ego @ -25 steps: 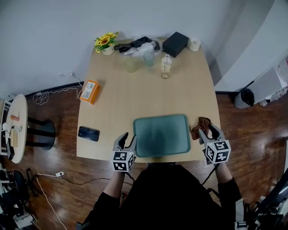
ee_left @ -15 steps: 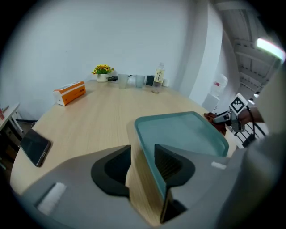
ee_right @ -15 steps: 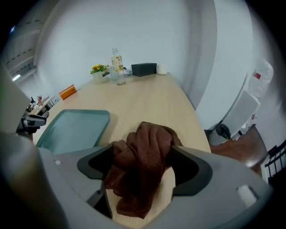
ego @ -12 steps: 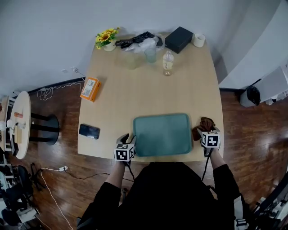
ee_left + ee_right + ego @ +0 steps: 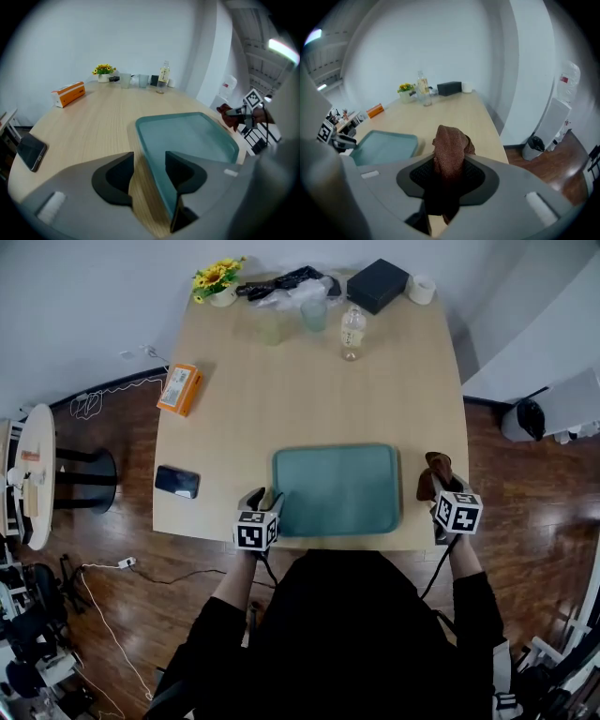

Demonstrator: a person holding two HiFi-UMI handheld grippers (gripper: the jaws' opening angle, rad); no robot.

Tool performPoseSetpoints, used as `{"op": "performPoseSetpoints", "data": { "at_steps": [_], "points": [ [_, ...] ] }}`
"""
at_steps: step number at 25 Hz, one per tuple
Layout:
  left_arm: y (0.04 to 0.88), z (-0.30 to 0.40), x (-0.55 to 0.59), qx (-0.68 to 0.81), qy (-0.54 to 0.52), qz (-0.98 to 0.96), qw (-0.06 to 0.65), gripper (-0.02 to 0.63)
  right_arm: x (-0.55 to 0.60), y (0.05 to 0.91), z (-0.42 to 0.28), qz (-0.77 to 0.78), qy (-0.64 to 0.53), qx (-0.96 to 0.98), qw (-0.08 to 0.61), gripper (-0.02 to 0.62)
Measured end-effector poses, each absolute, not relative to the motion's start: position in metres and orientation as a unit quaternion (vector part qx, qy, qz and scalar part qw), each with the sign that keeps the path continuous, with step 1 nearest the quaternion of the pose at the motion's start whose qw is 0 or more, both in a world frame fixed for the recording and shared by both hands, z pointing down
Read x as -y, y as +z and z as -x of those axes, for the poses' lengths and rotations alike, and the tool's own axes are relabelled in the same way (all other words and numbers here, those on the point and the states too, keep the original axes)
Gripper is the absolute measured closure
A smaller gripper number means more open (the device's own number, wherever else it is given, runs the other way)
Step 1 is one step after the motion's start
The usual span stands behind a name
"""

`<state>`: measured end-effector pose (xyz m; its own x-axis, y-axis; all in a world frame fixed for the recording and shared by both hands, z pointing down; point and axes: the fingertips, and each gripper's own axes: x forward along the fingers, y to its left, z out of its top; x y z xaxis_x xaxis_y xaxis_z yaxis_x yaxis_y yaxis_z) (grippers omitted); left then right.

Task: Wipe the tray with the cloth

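Observation:
A teal tray (image 5: 337, 488) lies near the table's front edge. My left gripper (image 5: 262, 495) sits at its near left corner. In the left gripper view the tray (image 5: 192, 136) shows its left rim running between the jaws of the left gripper (image 5: 149, 168), which are opening and do not pinch it. A brown cloth (image 5: 433, 470) is bunched just right of the tray. My right gripper (image 5: 441, 486) is closing on it. The right gripper view has the cloth (image 5: 449, 147) standing up, pinched between the pads of the right gripper (image 5: 449, 171), with the tray (image 5: 384, 145) off to the left.
A black phone (image 5: 177, 481) and an orange box (image 5: 181, 389) lie on the table's left side. At the far edge stand a bottle (image 5: 352, 332), cups (image 5: 313, 315), flowers (image 5: 216, 279) and a black box (image 5: 378, 285). A round side table (image 5: 33, 484) is at left.
The right gripper has closed in on the cloth, which now sits between its jaws. The left gripper has moved up against the tray's near left corner.

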<state>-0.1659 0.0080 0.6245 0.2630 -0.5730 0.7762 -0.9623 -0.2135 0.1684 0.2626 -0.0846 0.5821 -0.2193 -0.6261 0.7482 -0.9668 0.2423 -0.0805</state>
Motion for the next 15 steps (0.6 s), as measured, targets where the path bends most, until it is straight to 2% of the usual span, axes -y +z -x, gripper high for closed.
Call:
{"op": "performPoseSetpoints", "data": {
  "at_steps": [4, 7, 9, 12, 15],
  "points": [
    [0.633, 0.165, -0.013, 0.523, 0.301, -0.72, 0.342, 0.413, 0.084, 0.501, -0.21, -0.513, 0.247, 0.792, 0.22, 0.472],
    [0.64, 0.159, -0.017, 0.514, 0.31, -0.722, 0.344, 0.426, 0.078, 0.474, -0.171, -0.481, 0.219, 0.824, 0.206, 0.472],
    [0.644, 0.158, -0.02, 0.515, 0.314, -0.721, 0.341, 0.57, 0.074, 0.484, -0.149, -0.461, 0.217, 0.832, 0.22, 0.472],
    [0.645, 0.162, -0.019, 0.521, 0.302, -0.719, 0.347, 0.571, 0.076, 0.525, -0.117, -0.44, 0.229, 0.828, 0.261, 0.472],
    [0.646, 0.162, -0.019, 0.519, 0.298, -0.721, 0.349, 0.572, 0.08, 0.582, -0.077, -0.405, 0.236, 0.819, 0.331, 0.472]
  ]
}}
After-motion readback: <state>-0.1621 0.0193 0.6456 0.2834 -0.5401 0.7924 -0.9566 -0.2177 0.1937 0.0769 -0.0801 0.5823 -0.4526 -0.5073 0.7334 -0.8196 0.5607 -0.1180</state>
